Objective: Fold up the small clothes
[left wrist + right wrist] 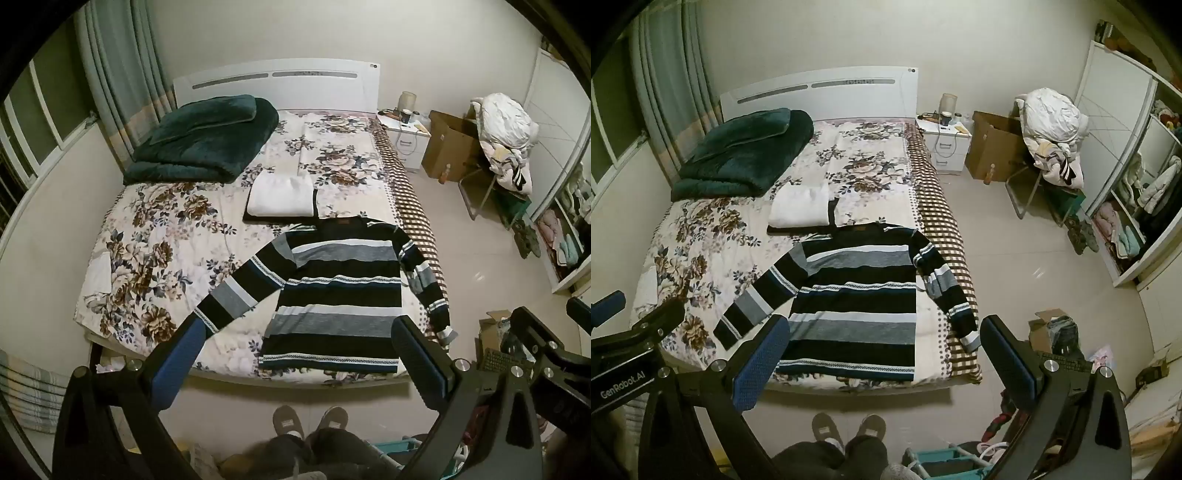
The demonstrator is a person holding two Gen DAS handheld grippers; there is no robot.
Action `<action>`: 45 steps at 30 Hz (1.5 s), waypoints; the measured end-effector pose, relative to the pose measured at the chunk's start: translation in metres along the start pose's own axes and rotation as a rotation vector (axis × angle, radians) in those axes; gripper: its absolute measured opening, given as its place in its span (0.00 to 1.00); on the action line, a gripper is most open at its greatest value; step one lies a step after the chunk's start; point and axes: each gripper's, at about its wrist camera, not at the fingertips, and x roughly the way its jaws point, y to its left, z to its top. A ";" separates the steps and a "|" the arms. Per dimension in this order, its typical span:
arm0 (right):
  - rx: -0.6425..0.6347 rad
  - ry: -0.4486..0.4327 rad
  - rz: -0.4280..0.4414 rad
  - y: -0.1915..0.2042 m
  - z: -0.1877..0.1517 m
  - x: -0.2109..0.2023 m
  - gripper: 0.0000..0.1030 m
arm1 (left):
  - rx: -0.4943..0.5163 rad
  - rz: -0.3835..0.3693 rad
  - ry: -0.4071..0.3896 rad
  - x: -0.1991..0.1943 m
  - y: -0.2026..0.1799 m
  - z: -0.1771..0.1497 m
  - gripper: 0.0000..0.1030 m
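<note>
The striped sweater (332, 291) lies flat and face up on the near part of the bed (155, 258), hem toward me, both sleeves spread out, the right one trailing over the bed's edge. Nothing on it is folded yet, so I judge this garment is at its very start. Just beyond its collar sits a folded white garment (280, 195) on a dark one, which reads as a finished piece. A folded green blanket (203, 144) rests near the headboard.

My left gripper (299, 354) hangs above the bed's foot, fingers spread wide, holding nothing. My right gripper (882, 350) is likewise wide and empty. Sleeves in, then the body fold, remain.
</note>
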 end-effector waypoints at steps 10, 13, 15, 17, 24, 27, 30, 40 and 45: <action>-0.005 0.000 0.014 0.001 0.000 -0.002 1.00 | -0.001 -0.001 -0.005 0.000 0.000 0.000 1.00; -0.007 0.001 0.020 -0.003 0.000 -0.001 1.00 | 0.001 0.000 -0.007 0.002 0.000 0.000 1.00; -0.010 0.000 0.015 -0.001 0.000 -0.002 1.00 | -0.001 -0.003 -0.007 0.000 0.000 0.000 1.00; -0.011 -0.002 0.016 0.000 0.000 -0.003 1.00 | -0.001 0.000 -0.009 0.000 0.000 0.000 1.00; -0.012 -0.005 0.015 0.003 0.004 -0.006 1.00 | 0.001 -0.001 -0.011 0.000 0.000 0.000 1.00; -0.012 -0.005 0.016 0.002 0.005 -0.007 1.00 | 0.000 0.000 -0.012 0.000 0.000 0.000 1.00; -0.013 -0.006 0.016 0.001 0.005 -0.007 1.00 | 0.000 0.001 -0.013 0.000 0.000 0.000 1.00; -0.013 -0.012 0.017 0.001 0.004 -0.008 1.00 | 0.000 0.002 -0.018 0.000 0.000 -0.001 1.00; -0.012 -0.012 0.017 0.001 0.005 -0.009 1.00 | 0.000 0.002 -0.020 -0.001 0.000 -0.001 1.00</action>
